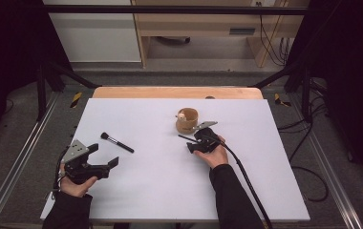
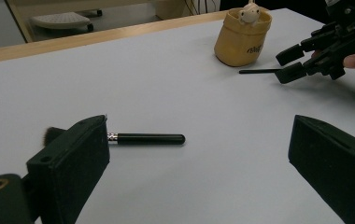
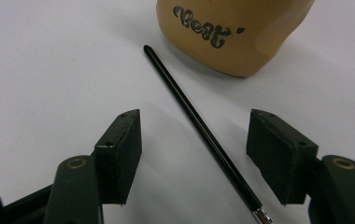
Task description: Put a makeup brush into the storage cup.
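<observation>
A short black makeup brush lies on the white table sheet, left of centre. My left gripper is open just below and left of it; in the left gripper view the brush lies ahead, close to the left jaw, and the gripper holds nothing. A tan cup with a small toy figure in it stands mid-table. A thin black brush handle lies flat in front of the cup. My right gripper is open, with one jaw on each side of the handle and neither touching it.
The wooden table edge runs along the far side of the sheet. Black frame posts and loose cables stand on the floor at both sides. The right gripper's cable trails back over the sheet toward the near edge.
</observation>
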Motion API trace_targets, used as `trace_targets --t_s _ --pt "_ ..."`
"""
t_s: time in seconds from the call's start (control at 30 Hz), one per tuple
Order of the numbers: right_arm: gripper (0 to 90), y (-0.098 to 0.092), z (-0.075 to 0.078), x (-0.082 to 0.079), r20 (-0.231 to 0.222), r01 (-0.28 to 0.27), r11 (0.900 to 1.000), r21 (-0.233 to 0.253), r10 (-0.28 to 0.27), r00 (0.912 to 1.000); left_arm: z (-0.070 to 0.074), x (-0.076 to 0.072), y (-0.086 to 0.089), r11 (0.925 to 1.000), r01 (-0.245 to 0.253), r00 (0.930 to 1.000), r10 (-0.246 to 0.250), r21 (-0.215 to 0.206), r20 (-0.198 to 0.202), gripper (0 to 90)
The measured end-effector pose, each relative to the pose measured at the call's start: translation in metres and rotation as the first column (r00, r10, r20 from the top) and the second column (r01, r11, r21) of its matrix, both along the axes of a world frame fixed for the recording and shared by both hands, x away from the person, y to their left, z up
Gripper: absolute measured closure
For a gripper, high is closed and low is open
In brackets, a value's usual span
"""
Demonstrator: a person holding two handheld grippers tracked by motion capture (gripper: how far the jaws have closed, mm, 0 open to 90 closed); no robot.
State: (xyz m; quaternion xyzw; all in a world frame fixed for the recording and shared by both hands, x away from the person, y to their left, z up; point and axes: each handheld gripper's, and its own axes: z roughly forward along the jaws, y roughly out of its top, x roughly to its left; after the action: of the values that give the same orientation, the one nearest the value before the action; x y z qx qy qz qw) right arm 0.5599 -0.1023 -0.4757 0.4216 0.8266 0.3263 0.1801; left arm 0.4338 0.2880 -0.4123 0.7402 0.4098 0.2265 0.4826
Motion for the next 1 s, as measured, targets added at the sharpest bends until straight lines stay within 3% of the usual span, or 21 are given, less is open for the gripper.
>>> trace_targets --t_s 0.43,1.0 --pt "50.2 0.0007 -0.0002 -0.0007 -0.022 0.004 1.0 0.019 -0.004 0.9998 0.0003 -0.0004 -0.0006 1.0 0.004 1.0 -0.004 0.004 0.001 4.6" --pt "73.9 -0.0019 0.0028 -0.0014 -0.036 0.008 1.0 -0.001 -0.008 0.9993 0.0005 -0.0005 -0.0002 1.0 0.002 1.0 -0.002 0.003 0.002 4.7"
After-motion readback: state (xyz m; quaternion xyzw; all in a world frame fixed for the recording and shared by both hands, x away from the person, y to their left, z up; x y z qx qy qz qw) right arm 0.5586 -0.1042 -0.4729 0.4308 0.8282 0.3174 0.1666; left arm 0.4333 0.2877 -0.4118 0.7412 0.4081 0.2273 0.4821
